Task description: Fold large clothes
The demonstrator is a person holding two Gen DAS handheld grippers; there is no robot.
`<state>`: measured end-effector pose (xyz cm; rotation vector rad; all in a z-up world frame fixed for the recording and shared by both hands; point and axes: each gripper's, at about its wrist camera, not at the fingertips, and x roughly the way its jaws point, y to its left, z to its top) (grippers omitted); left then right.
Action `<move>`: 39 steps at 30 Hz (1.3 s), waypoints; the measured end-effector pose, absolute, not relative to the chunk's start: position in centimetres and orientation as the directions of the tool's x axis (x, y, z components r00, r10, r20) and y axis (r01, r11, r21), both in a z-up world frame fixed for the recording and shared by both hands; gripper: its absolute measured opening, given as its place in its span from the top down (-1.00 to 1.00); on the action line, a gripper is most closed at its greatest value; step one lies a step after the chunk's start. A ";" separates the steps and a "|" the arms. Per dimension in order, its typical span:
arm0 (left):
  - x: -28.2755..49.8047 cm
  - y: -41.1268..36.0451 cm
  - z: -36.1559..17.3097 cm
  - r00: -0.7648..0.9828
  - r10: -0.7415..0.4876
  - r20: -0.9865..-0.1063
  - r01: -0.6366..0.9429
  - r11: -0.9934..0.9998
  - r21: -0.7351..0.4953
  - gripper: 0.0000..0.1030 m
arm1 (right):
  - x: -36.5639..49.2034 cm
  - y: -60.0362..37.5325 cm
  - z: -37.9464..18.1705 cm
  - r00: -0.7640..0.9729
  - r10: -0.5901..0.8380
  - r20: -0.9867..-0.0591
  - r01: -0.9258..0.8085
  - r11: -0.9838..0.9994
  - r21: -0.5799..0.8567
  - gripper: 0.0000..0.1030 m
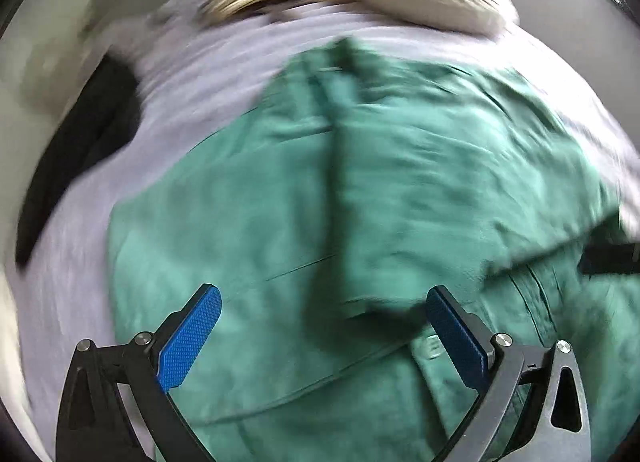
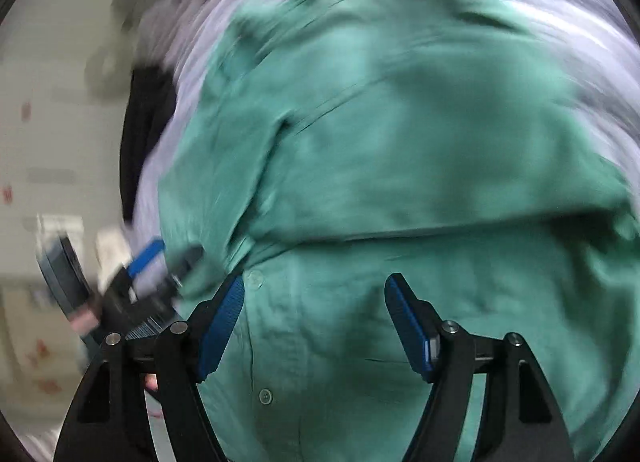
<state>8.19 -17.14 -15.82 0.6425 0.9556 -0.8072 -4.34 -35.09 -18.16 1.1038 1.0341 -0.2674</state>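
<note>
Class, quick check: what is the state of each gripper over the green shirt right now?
Left gripper: open, nothing between its pads, above the green shirt.
Right gripper: open, holding nothing, above the shirt's button placket.

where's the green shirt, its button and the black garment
green shirt (image 2: 400,133): right wrist view, folded-over upper panel
button (image 2: 265,396): right wrist view, its face
black garment (image 1: 92,141): left wrist view, its middle
</note>
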 end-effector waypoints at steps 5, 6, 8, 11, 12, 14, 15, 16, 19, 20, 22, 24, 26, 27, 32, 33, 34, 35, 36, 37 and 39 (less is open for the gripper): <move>8.0 -20.5 -16.4 0.394 -0.281 -0.875 0.799 0.575 0.175 -1.00 | -8.9 -39.1 -19.6 0.624 0.235 -0.745 0.697 0.264 0.667 -0.48; 9.1 -20.6 -16.3 0.419 -0.262 -0.869 0.749 0.641 0.167 -1.00 | -9.6 -39.9 -19.7 0.639 0.215 -0.739 0.700 0.237 0.674 -0.48; 12.5 -19.6 -16.4 0.435 -0.195 -0.879 0.616 0.776 0.132 -1.00 | -11.1 -41.8 -19.5 0.663 0.161 -0.731 0.706 0.191 0.682 -0.48; 18.9 -14.8 -17.7 0.351 -0.075 -0.933 0.326 0.944 0.047 -0.99 | -13.7 -44.4 -19.6 0.697 0.068 -0.714 0.709 0.082 0.700 -0.48; 20.6 -12.6 -18.0 0.320 -0.061 -0.946 0.248 0.969 0.022 -0.92 | -14.6 -45.0 -19.9 0.715 0.053 -0.697 0.696 0.034 0.717 -0.48; 22.3 -9.8 -17.7 0.301 -0.068 -0.951 0.193 0.981 -0.009 -0.91 | -15.7 -45.7 -20.9 0.761 0.066 -0.645 0.648 -0.057 0.759 -0.48; 22.4 -8.7 -17.0 0.318 -0.082 -0.945 0.201 0.979 -0.018 -0.91 | -16.0 -45.8 -21.2 0.768 0.071 -0.636 0.640 -0.069 0.765 -0.48; 22.2 -8.1 -16.2 0.340 -0.100 -0.935 0.231 0.973 -0.020 -0.91 | -15.9 -45.6 -21.2 0.763 0.082 -0.642 0.646 -0.056 0.761 -0.48; 19.3 -9.4 -13.7 0.433 -0.143 -0.890 0.465 0.881 0.085 -0.91 | -15.3 -44.9 -21.1 0.747 0.152 -0.647 0.655 -0.004 0.756 -0.48; 18.4 -10.0 -13.5 0.446 -0.154 -0.882 0.521 0.846 0.116 -0.91 | -14.7 -44.2 -21.2 0.755 0.195 -0.626 0.639 -0.008 0.769 -0.48; 16.1 -12.0 -13.6 0.431 -0.191 -0.882 0.633 0.761 0.145 -0.91 | -13.7 -42.1 -20.8 0.791 0.294 -0.537 0.564 -0.008 0.826 -0.48; 15.0 -13.4 -14.3 0.365 -0.216 -0.905 0.659 0.747 0.087 -0.91 | -11.9 -39.3 -20.6 0.788 0.397 -0.470 0.508 0.013 0.862 -0.48; 14.9 -13.6 -15.1 0.316 -0.213 -0.925 0.612 0.791 0.027 -0.91 | -9.0 -37.4 -20.1 0.768 0.450 -0.456 0.477 0.075 0.876 -0.48; 15.0 -13.2 -15.3 0.298 -0.208 -0.932 0.569 0.822 -0.002 -0.91 | -7.5 -37.0 -20.0 0.763 0.452 -0.461 0.470 0.102 0.877 -0.48; 14.6 -9.2 -14.6 0.293 -0.198 -0.935 0.482 0.875 -0.035 -0.91 | 0.2 -36.6 -21.1 0.750 0.414 -0.516 0.487 0.183 0.854 -0.09; 14.5 -7.9 -14.2 0.304 -0.186 -0.934 0.486 0.874 -0.016 -0.91 | 1.5 -37.0 -21.6 0.724 0.397 -0.565 0.530 0.203 0.823 0.50; 14.4 -6.8 -14.0 0.312 -0.177 -0.933 0.489 0.872 -0.002 -0.91 | 2.4 -37.3 -22.0 0.703 0.387 -0.597 0.565 0.206 0.799 0.85; 14.5 -6.2 -14.0 0.318 -0.169 -0.933 0.489 0.872 0.009 -0.91 | 3.4 -37.2 -22.0 0.709 0.385 -0.591 0.562 0.198 0.803 0.93; 14.4 -5.1 -14.0 0.322 -0.163 -0.933 0.490 0.872 0.016 -0.91 | 4.4 -37.1 -21.9 0.717 0.385 -0.581 0.549 0.201 0.811 0.93; 14.4 -4.0 -14.1 0.314 -0.159 -0.936 0.488 0.872 0.015 -0.91 | 6.0 -36.3 -21.5 0.720 0.391 -0.574 0.527 0.230 0.818 0.93; 14.3 -3.1 -15.2 0.291 -0.147 -0.945 0.475 0.880 0.010 -0.91 | 9.4 -34.9 -20.2 0.704 0.434 -0.563 0.468 0.313 0.826 0.93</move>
